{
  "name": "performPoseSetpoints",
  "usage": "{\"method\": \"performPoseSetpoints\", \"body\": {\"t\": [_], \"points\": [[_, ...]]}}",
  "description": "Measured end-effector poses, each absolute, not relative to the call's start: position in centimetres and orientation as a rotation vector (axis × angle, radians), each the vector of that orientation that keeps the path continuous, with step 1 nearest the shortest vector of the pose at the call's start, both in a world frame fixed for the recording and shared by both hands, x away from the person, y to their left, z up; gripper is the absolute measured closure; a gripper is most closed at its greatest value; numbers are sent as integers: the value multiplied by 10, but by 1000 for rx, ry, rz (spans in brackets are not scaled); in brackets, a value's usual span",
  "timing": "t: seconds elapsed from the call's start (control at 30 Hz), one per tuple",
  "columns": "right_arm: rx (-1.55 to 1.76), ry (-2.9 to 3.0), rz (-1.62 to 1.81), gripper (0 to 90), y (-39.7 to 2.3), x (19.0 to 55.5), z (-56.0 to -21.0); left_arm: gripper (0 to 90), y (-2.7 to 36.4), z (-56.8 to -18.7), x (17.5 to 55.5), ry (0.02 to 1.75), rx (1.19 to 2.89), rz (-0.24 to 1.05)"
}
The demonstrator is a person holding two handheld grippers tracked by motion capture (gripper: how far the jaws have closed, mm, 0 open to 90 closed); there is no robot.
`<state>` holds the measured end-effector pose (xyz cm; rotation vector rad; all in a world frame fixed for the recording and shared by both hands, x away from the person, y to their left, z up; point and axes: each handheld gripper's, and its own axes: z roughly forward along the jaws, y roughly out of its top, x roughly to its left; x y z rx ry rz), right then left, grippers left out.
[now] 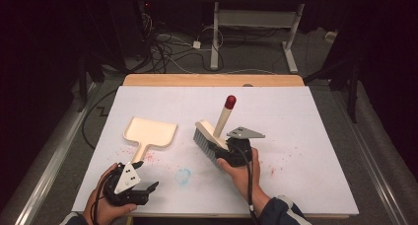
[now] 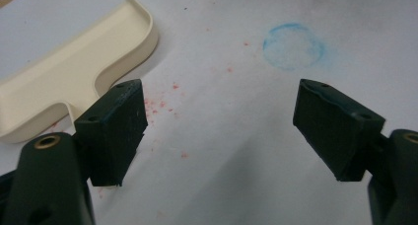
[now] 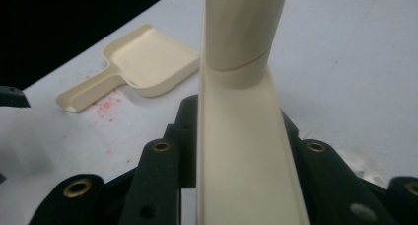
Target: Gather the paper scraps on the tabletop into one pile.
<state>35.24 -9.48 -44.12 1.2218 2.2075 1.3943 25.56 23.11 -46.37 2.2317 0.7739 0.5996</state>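
Your right tool [image 1: 223, 147] is pinching the cream brush [image 1: 209, 136] by its head, red-tipped handle slanting up and away. The dustpan [image 1: 150, 132] is lying to its left on the surface [image 1: 305, 136], handle toward you, nearest your left tool [image 1: 148, 188], whose jaws are spread and holding nothing.
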Motion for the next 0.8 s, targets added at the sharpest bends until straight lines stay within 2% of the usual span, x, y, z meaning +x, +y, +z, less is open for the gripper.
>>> {"method": "performPoseSetpoints", "body": {"t": [0.17, 0.4, 0.8], "points": [[1241, 2199, 1301, 674, -93, 360, -455, 202, 232, -464, 255, 770, 2233, 600], [1271, 2194, 1233, 674, -112, 363, -454, 202, 230, -464, 255, 760, 2244, 601], [1198, 2174, 1262, 674, -134, 349, -427, 202, 230, -463, 253, 758, 2245, 612]]}}
